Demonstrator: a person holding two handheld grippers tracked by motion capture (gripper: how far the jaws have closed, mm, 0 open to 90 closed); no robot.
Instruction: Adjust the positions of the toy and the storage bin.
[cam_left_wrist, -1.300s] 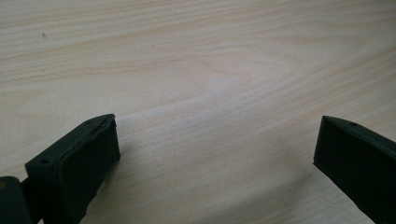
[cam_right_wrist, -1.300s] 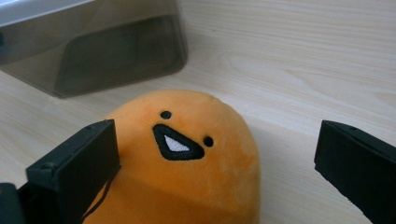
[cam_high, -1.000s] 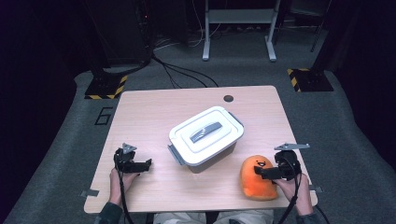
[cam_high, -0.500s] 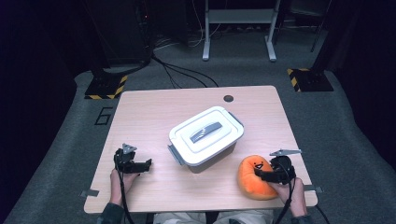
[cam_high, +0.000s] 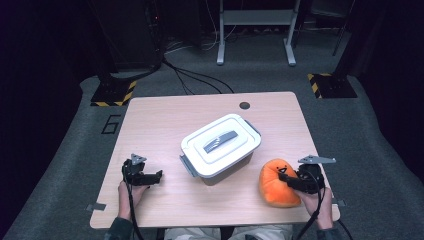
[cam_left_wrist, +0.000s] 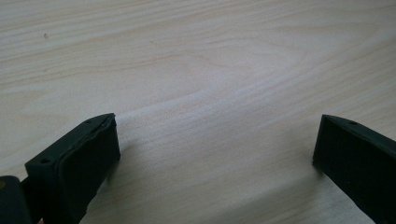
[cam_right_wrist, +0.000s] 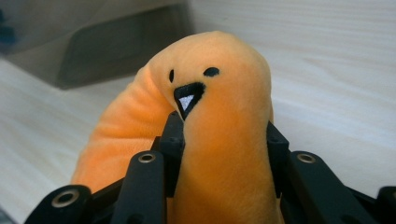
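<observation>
Now one orange plush toy (cam_high: 275, 184) is sitting squeezed in the right gripper (cam_high: 288, 178), whose jaws have just been closing on it. Nearby, one lidded box (cam_high: 220, 146) is resting on the worktop (cam_high: 165, 120), while the left gripper (cam_high: 155, 176) is holding its jaws released.

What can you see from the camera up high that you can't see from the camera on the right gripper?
High view alone: the whole table, the left gripper with open jaws holding nothing, and the white lid on the box. Right gripper view alone: the orange plush toy's little face, with two black eyes and a black mouth, and the fabric bulging where the jaws pinch it. Both share: the toy squeezed in the right gripper, with the box beside it on the wood.
</observation>
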